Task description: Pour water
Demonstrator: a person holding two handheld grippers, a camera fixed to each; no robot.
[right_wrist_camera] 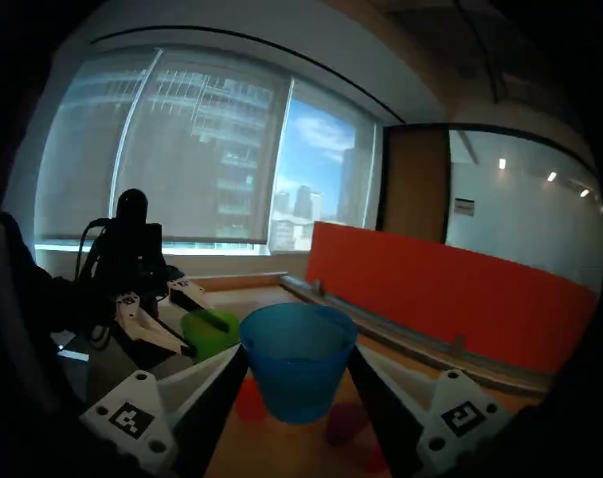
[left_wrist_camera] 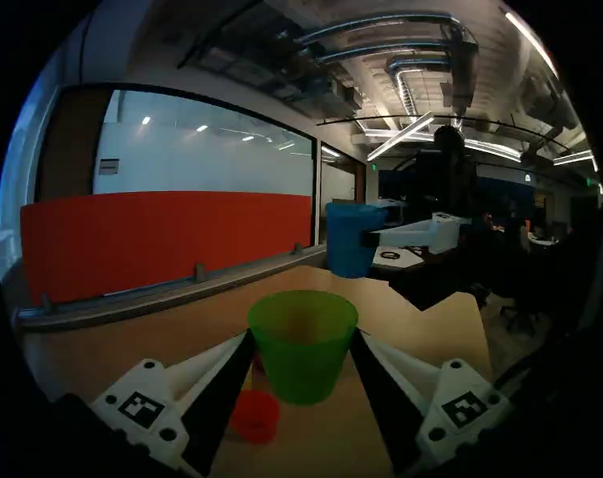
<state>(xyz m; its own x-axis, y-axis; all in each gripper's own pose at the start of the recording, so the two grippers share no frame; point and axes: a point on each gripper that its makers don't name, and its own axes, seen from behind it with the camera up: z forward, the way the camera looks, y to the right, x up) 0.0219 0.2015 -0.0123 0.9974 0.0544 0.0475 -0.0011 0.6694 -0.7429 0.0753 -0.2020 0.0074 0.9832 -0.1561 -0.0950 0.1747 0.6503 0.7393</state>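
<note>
Green cup (left_wrist_camera: 303, 350), blue cup (right_wrist_camera: 297, 362): translucent smooth plastic. Table (left_wrist_camera: 142, 342): matt light wood. Fingers (left_wrist_camera: 215, 382): matt plastic.

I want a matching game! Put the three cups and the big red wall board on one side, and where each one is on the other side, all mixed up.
Things:
1. green cup
2. blue cup
3. small red cup
4. red panel

Places:
A. on the table, below the green cup
B. held by the left gripper
C. behind the table, under the glass
D. held by the right gripper

Pairs: 1-B, 2-D, 3-A, 4-C
</note>
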